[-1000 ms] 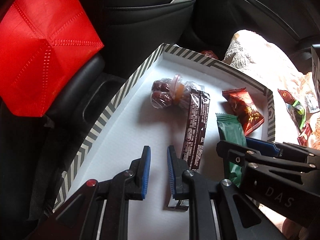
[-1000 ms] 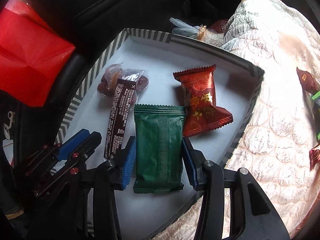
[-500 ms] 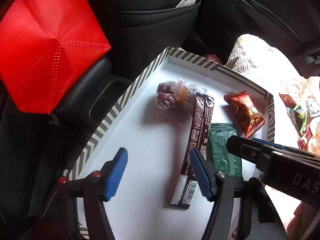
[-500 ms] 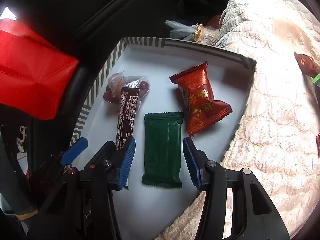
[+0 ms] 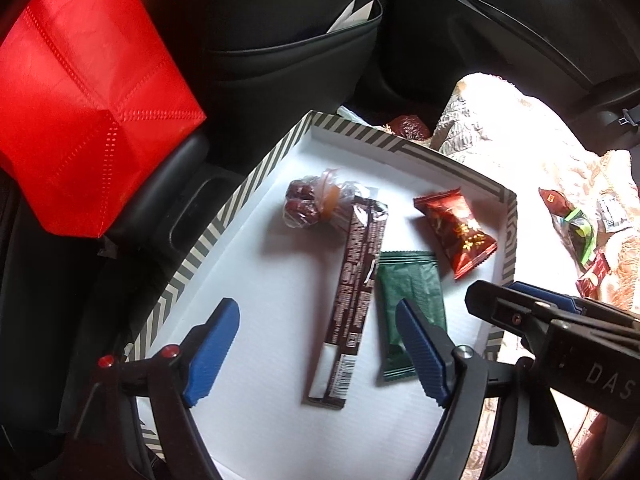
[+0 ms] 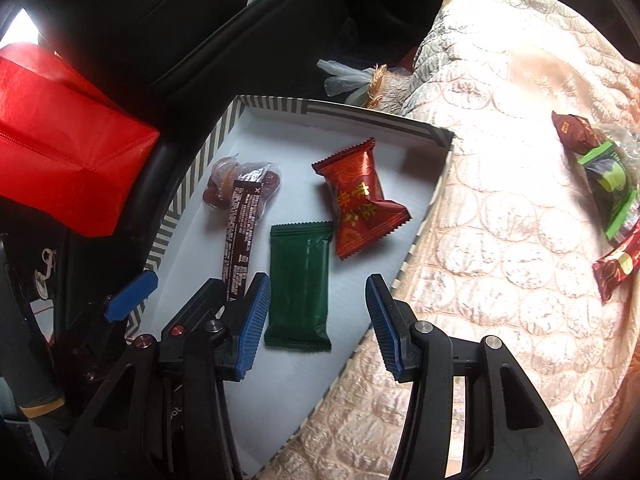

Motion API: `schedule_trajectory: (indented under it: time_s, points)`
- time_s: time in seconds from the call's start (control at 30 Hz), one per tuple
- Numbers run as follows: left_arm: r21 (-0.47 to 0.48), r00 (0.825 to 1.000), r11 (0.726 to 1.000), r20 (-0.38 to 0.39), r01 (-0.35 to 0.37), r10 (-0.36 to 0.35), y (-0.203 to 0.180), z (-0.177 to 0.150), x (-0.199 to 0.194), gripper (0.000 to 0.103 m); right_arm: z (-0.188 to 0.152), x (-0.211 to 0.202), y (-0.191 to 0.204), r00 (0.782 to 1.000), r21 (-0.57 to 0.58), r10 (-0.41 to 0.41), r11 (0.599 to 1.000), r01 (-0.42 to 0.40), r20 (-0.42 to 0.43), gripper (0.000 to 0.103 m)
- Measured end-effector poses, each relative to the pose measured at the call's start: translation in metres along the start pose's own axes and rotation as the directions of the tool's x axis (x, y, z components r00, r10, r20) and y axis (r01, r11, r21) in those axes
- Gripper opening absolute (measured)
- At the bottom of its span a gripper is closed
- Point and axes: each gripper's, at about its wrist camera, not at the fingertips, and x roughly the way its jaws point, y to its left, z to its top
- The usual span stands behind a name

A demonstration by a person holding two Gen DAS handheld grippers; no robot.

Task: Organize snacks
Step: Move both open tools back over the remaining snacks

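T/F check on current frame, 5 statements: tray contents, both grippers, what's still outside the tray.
1. The green packet lies flat inside the striped tray. True.
2. The right gripper is clamped on the green packet. False: its jaws stand open and the packet lies free between them.
3. The left gripper holds the brown bar. False: it is open and empty, with the bar lying on the tray floor.
4. The red candy wrapper sits in the tray beyond the green packet. True.
5. Every snack is already in the tray. False: loose snacks still lie on the beige quilted cloth to the right.
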Motion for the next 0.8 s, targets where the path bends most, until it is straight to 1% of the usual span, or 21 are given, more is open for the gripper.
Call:
schedule_trajectory:
  time_s: [0.3, 0.53, 0.67, 0.8]
  points:
    - [0.032, 1.000, 0.999, 0.009, 0.028, -0.028, -0.024, -0.002, -0.013, 0.089, -0.008, -0.028, -0.022, 0.999, -0.001, -0.037, 0.999, 0.037, 0.040, 0.049]
    - [0.076, 0.998, 0.995, 0.017, 0.061, -0.062, -0.054, -0.002, -0.023, 0.089, -0.015, -0.060, -0.054, 0.995, 0.039, -0.058, 0.998, 0.055, 0.081, 0.049]
    - [0.101, 0.996, 0.992, 0.024, 0.080, -0.083, -0.073, -0.003, -0.029, 0.091, -0.018, -0.079, -0.073, 0.990, 0.046, -0.092, 0.995, 0.088, 0.108, 0.049]
    - [0.120, 0.994, 0.987, 0.019, 0.105, -0.108, -0.092, -0.003, -0.031, 0.093, -0.022, -0.097, -0.094, 0.980, 0.056, -0.144, 0.989, 0.137, 0.138, 0.049]
